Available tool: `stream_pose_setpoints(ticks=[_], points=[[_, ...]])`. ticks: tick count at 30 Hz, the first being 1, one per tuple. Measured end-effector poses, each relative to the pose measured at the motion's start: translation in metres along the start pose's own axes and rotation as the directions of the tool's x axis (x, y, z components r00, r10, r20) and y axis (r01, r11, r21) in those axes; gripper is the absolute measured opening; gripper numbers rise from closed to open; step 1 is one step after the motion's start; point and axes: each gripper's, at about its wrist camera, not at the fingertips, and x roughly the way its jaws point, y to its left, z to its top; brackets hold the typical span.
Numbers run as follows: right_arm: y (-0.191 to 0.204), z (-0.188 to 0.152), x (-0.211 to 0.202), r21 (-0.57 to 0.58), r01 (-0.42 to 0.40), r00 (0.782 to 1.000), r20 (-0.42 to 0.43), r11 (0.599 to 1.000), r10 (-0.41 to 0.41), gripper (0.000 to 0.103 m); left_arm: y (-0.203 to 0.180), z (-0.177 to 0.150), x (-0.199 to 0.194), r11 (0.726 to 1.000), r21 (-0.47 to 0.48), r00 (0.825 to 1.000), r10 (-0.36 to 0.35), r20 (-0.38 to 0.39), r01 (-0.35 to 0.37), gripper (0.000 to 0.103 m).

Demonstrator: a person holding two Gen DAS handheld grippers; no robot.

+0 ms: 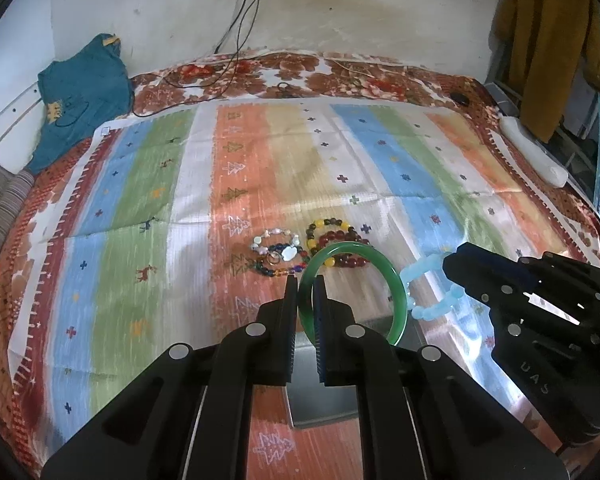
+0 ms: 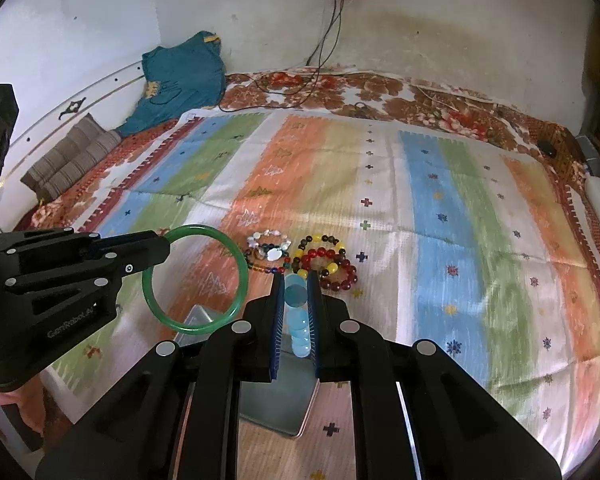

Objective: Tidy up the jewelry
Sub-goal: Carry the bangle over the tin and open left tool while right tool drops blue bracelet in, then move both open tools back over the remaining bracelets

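We judge ourselves partway through: two pieces are lifted and nothing appears to be stowed yet. Our left gripper (image 1: 303, 280) is clamped on the rim of the green bangle (image 1: 356, 292), which hangs tilted in the air over the grey tray (image 1: 324, 400). Our right gripper (image 2: 296, 280) is pinched onto the pale blue bead bracelet (image 2: 298, 320), whose beads stack up between the jaws, also above the grey tray. What we can see of the tray's floor in both views looks bare, though the grippers hide much of it. Left on the striped cloth (image 1: 140, 200), at about twelve o'clock from the tray, are the red and yellow bead bracelets (image 2: 326, 260) and, just beside them toward eleven o'clock, the white stone bracelet (image 2: 270, 246) touching a thin multicoloured strand.
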Motion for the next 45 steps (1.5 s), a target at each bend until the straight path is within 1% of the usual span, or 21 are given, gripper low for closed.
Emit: stream_pose_setpoints(ticks=[11,14,15,16,18,19,21,23,25,26,30,34,36,42,43,45], points=[[0.010,-0.016,-0.011,-0.021,-0.009,1.000,-0.011,1.000,0.008,0.012,0.000,-0.022,-0.009,1.000,-0.010,1.000,0.001,-0.021,-0.002,0.007],[0.009,-0.020,-0.008,-0.020,-0.013,0.999,-0.042,1.000,0.012,0.012,-0.001,-0.026,-0.010,1.000,-0.017,0.999,0.003,-0.035,-0.003,0.008],[0.006,-0.022,-0.005,-0.015,0.004,0.999,-0.051,1.000,-0.005,0.013,0.000,-0.027,-0.009,1.000,-0.022,0.999,0.006,-0.040,-0.006,0.008],[0.002,-0.022,-0.004,-0.008,0.017,0.998,-0.057,1.000,-0.018,0.015,0.000,-0.027,-0.009,1.000,-0.026,0.999,0.006,-0.043,-0.007,0.010],[-0.002,-0.023,-0.003,0.004,0.020,0.998,-0.061,1.000,-0.019,0.038,0.004,-0.028,-0.009,0.999,-0.045,0.999,0.015,-0.045,-0.017,0.011],[-0.006,-0.023,-0.002,0.012,0.023,0.998,-0.064,1.000,-0.022,0.040,0.007,-0.027,-0.008,0.998,-0.058,0.999,0.020,-0.046,-0.022,0.013],[-0.010,-0.023,0.001,0.023,0.029,0.997,-0.071,0.999,-0.027,0.040,0.014,-0.026,-0.008,0.996,-0.083,0.999,0.025,-0.044,-0.029,0.016],[-0.013,-0.022,0.004,0.034,0.032,0.996,-0.079,0.999,-0.029,0.040,0.023,-0.024,-0.007,0.993,-0.114,0.999,0.027,-0.043,-0.032,0.027],[-0.015,-0.021,0.008,0.038,0.039,0.995,-0.091,0.999,-0.035,0.040,0.031,-0.023,-0.005,0.990,-0.137,0.999,0.028,-0.046,-0.034,0.034],[-0.015,-0.021,0.009,0.040,0.040,0.995,-0.093,0.998,-0.036,0.040,0.034,-0.023,-0.003,0.988,-0.146,0.998,0.033,-0.049,-0.040,0.036],[-0.018,-0.017,0.016,0.050,0.045,0.994,-0.104,0.998,-0.040,0.043,0.046,-0.020,0.005,0.982,-0.179,0.997,0.051,-0.059,-0.061,0.036],[-0.022,-0.014,0.021,0.056,0.053,0.993,-0.111,0.997,-0.047,0.049,0.053,-0.015,0.004,0.974,-0.214,0.997,0.066,-0.030,-0.071,0.037],[-0.023,-0.012,0.023,0.065,0.054,0.993,-0.111,0.996,-0.047,0.051,0.054,-0.013,0.006,0.974,-0.211,0.997,0.074,-0.027,-0.078,0.040],[-0.031,-0.005,0.027,0.109,0.053,0.995,-0.095,0.993,-0.043,0.053,0.052,-0.006,0.020,0.977,-0.176,0.993,0.111,-0.042,-0.117,0.047],[-0.033,-0.002,0.026,0.119,0.055,0.996,-0.080,0.991,-0.045,0.054,0.052,-0.005,0.022,0.978,-0.170,0.992,0.116,-0.046,-0.122,0.048],[-0.033,0.001,0.026,0.117,0.052,0.996,-0.075,0.992,-0.043,0.064,0.052,-0.002,0.027,0.979,-0.159,0.991,0.119,-0.053,-0.126,0.050]])
